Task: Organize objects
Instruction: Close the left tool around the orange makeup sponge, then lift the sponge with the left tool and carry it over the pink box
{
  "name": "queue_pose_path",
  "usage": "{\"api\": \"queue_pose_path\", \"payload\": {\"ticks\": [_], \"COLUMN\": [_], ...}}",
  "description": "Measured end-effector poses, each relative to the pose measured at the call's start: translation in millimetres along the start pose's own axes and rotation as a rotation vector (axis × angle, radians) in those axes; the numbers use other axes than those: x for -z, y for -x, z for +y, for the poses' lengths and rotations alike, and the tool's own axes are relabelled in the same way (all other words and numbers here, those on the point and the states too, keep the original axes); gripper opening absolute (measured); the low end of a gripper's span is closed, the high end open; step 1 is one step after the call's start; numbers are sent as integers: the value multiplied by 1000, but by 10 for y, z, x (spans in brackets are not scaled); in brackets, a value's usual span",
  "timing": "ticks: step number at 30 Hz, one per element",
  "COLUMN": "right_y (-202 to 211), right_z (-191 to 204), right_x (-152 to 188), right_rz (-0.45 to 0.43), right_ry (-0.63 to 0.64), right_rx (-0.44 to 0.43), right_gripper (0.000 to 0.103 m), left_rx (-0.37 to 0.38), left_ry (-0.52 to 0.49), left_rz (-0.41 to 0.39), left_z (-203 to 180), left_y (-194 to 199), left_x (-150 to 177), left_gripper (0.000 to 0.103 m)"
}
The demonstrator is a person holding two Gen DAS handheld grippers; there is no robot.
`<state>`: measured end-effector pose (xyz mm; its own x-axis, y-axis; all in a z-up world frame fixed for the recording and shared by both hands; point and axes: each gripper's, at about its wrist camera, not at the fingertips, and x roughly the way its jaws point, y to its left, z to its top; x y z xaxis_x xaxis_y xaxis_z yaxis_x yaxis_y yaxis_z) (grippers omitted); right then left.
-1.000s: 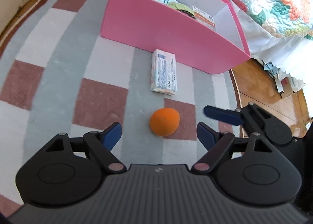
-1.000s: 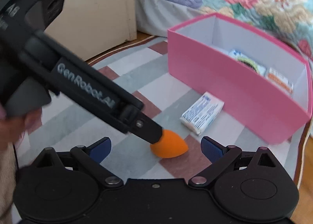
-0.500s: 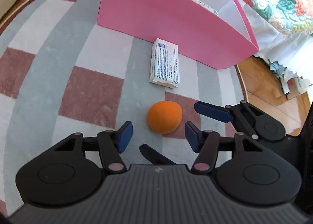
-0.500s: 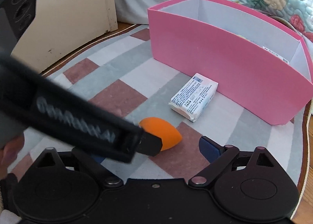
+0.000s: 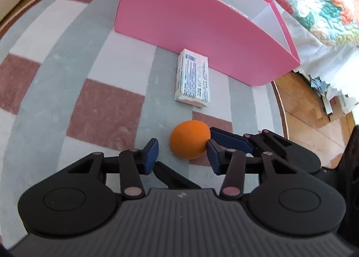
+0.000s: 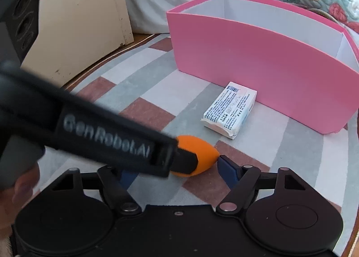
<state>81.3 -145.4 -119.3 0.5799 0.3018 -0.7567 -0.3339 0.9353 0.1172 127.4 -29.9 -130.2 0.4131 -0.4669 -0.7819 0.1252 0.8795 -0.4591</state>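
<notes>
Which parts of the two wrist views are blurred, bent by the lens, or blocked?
Left wrist view: sharp on the orange egg-shaped sponge and white packet; fisheye bows the pink box and rug stripes. Right wrist view: the left gripper crosses close up, its lettering soft, hiding part of the sponge; the box wall curves; a hand blurs at the left edge.

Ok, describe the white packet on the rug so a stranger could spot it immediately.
Find the tall pink open-topped box on the checked rug. Just in front of its long wall lies a flat white rectangular wrapped packet with blue print and a barcode, unlike the plain orange egg-shaped sponge nearby.
</notes>
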Motion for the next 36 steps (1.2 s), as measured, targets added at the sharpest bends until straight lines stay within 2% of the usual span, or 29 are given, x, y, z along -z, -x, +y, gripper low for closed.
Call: {"api": "queue_pose_path", "payload": {"ticks": [2, 3, 9, 13, 26, 29, 33, 36], "right_y": [-23, -32, -72, -71, 6, 53, 172, 251], "right_z": [-29, -41, 45, 39, 182, 212, 321, 320], "right_x": [12, 22, 50, 55, -38, -65, -46, -52], "right_rz": [6, 9, -9, -22, -8, -14, -27, -34], "right_ry": [-2, -5, 74, 77, 114, 126, 213, 223], "right_rx": [8, 13, 45, 45, 101, 108, 160, 166], "right_gripper": [69, 68, 68, 65, 61, 61, 61, 61], "left_rx": [23, 40, 22, 41, 51, 51, 35, 44], "left_ry": [-3, 5, -19, 3, -26, -49, -103, -105], "left_rz": [-7, -2, -13, -11, -5, -6, -14, -14], "left_z": [-5, 1, -19, 32, -1, -42, -156, -166], "left_y": [6, -1, -27, -26, 25, 83, 168, 231], "left_x": [-19, -25, -25, -29, -60, -56, -31, -42], "left_gripper": [31, 32, 31, 31, 31, 31, 31, 31]}}
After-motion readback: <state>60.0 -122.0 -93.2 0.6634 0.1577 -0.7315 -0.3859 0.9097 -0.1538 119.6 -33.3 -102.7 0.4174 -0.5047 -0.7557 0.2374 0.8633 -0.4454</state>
